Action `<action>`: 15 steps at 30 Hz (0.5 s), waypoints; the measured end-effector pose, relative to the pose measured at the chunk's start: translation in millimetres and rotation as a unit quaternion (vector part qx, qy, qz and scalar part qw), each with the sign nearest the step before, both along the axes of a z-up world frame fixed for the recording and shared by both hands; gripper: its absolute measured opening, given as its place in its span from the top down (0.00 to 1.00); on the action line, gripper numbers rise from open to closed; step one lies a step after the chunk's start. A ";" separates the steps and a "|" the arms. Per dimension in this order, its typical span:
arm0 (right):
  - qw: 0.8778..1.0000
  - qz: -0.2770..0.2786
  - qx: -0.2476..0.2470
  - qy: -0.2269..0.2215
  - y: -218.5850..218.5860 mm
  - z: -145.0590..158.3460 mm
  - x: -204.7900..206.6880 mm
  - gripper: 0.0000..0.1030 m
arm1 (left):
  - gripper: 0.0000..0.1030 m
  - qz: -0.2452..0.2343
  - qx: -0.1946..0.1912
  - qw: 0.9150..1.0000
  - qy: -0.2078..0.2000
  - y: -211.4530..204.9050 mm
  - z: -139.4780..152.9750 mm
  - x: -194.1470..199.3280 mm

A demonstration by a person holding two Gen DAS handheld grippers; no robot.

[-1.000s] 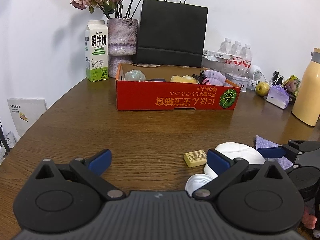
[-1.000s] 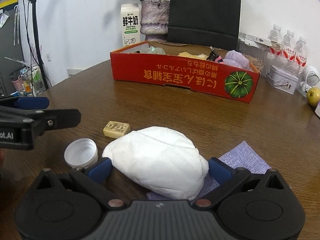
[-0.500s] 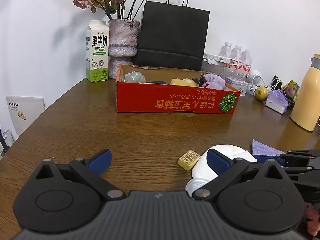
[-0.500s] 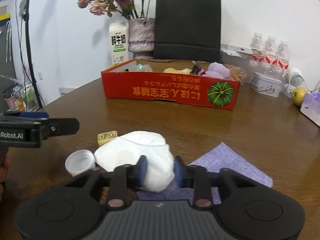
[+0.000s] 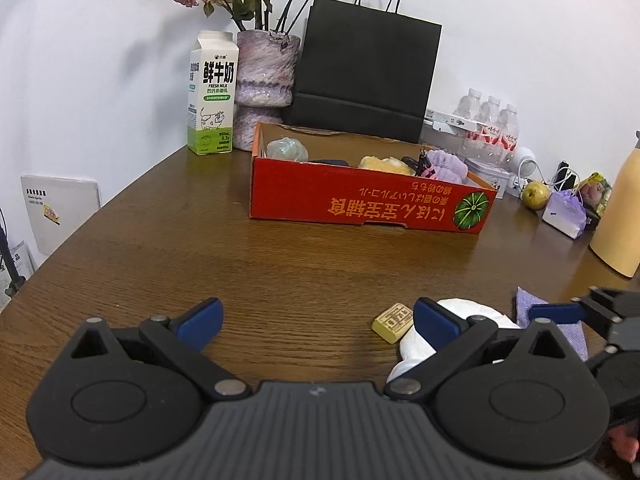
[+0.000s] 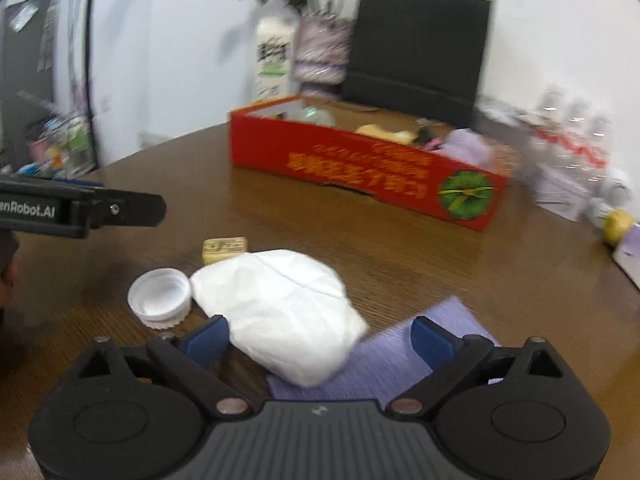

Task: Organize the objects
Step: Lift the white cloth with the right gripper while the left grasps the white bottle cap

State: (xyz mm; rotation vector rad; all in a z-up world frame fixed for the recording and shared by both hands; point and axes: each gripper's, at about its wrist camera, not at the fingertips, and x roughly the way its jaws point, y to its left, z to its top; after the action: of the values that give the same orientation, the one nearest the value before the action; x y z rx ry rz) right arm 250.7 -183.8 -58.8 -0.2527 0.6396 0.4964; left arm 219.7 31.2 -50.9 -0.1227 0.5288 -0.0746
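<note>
A soft white bundle (image 6: 280, 304) lies on the brown table, partly on a purple cloth (image 6: 400, 356). My right gripper (image 6: 319, 340) straddles its near end; the jaws are opening and the blue pads stand clear of it. A white cap (image 6: 160, 296) and a small yellow block (image 6: 224, 249) sit just left of the bundle. Further back stands a red cardboard box (image 6: 360, 172) holding several items. My left gripper (image 5: 316, 320) is open over bare wood, with the block (image 5: 394, 322) and bundle (image 5: 472, 312) by its right finger.
Behind the box (image 5: 360, 204) stand a milk carton (image 5: 212, 92), a vase of dried roses (image 5: 266, 80) and a black paper bag (image 5: 364, 72). Water bottles (image 5: 490, 124), a pear (image 5: 535, 195) and a yellow flask (image 5: 624, 216) crowd the right side.
The right gripper went from open to pinched on the white bundle, then spread wide again; the bundle lies on the table. The left gripper stayed open and in place.
</note>
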 end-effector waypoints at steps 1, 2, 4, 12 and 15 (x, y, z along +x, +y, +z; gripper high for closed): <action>1.000 0.016 0.000 0.013 3.4 -0.3 5.8 0.00 | 0.00 0.000 0.001 1.000 0.002 0.4 -0.1 0.4; 0.999 0.025 -0.002 0.020 7.4 -1.4 10.5 0.00 | 0.00 -0.001 0.000 1.000 0.005 0.8 -0.4 1.2; 0.999 0.033 0.005 0.024 13.6 -4.8 18.0 0.00 | 0.00 -0.005 -0.001 1.000 0.007 1.0 -0.4 1.7; 0.998 0.043 0.040 0.014 13.7 -6.1 9.9 0.32 | 0.00 -0.024 0.002 1.000 0.002 -4.2 -0.5 -0.8; 0.998 0.034 0.050 0.003 9.5 -3.0 5.4 0.36 | 0.00 -0.027 0.002 1.000 -0.001 -5.9 -0.4 -0.8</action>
State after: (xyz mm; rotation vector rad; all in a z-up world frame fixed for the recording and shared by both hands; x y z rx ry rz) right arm 256.1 -174.3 -61.8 -0.1790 0.6129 0.5922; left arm 218.8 25.3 -51.3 -0.1049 0.5305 -0.1262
